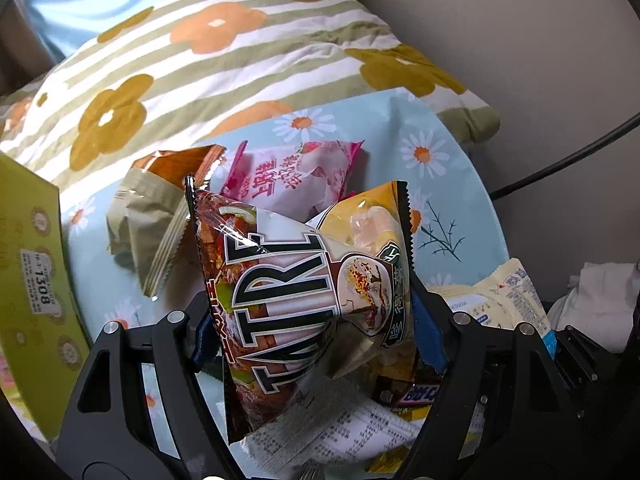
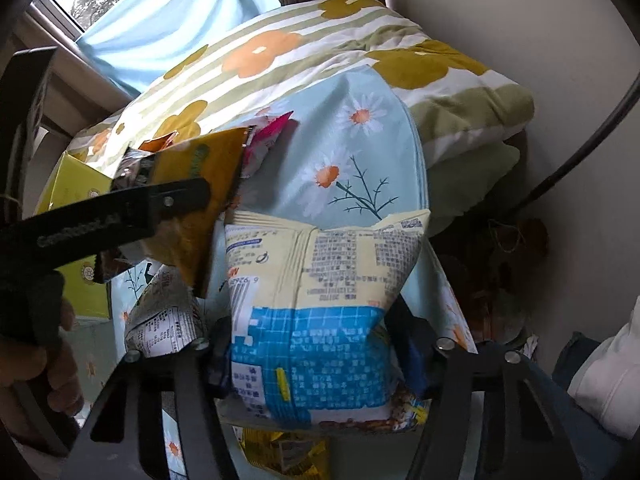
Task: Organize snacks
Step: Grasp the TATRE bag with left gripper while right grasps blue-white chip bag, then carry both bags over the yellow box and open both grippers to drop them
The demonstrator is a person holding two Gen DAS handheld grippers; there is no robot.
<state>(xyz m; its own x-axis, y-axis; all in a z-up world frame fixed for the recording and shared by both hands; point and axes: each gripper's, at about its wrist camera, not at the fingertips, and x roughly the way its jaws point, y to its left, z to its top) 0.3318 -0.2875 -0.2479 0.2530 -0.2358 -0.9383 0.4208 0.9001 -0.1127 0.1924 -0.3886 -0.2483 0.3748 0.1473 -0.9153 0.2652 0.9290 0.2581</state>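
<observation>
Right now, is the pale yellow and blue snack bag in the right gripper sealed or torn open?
Cannot tell: the pale yellow and blue snack bag looks puffed between the right gripper's fingers, but its end seals are unclear.

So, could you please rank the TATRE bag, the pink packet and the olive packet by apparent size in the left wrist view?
1. TATRE bag, though nearest the camera.
2-3. Pink packet and olive packet: too alike to rank.

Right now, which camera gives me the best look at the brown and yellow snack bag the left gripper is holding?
The left wrist view: the brown and yellow snack bag fills the frame front-on between the left gripper's fingers, lettering readable. The right wrist view shows that bag only edge-on, partly behind the left gripper's finger, with the print unreadable.
</observation>
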